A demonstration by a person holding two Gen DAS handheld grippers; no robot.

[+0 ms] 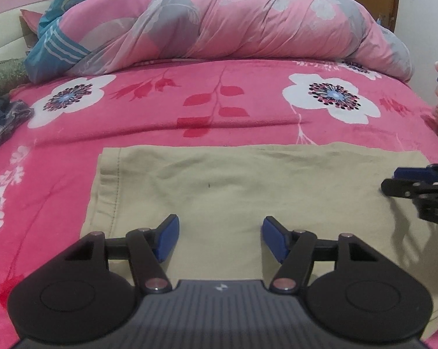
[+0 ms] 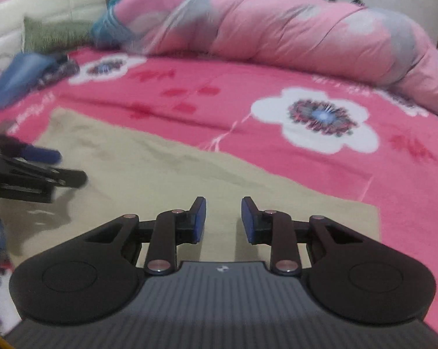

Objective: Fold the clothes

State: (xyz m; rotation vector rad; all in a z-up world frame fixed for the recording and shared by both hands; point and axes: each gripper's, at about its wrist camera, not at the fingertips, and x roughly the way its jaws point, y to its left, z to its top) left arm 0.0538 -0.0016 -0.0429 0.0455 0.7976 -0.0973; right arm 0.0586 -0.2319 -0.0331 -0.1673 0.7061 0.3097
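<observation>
Bed [image 1: 149, 107]: pink blanket printed with white flowers and red leaves.

Khaki garment [image 1: 248, 192]: flat rectangle of beige cloth, lying along the near edge of the bed, stitched hem toward the left side, light creases, one small dark speck near the middle.

Left gripper [image 1: 220, 240]: over the near part of the khaki garment, blue pads well apart, nothing between them, cloth visible in the gap.

Right gripper [image 2: 223, 221]: over the garment toward its right end, pads a narrow gap apart, nothing gripped; this view is blurred.

Rolled quilt [image 1: 248, 20]: pink and grey, bunched along the far edge of the bed.

Teal cloth [image 1: 58, 32]: at the far left corner, against the quilt.

Dark blue clothes [image 2: 24, 78]: heaped at the left edge.
</observation>
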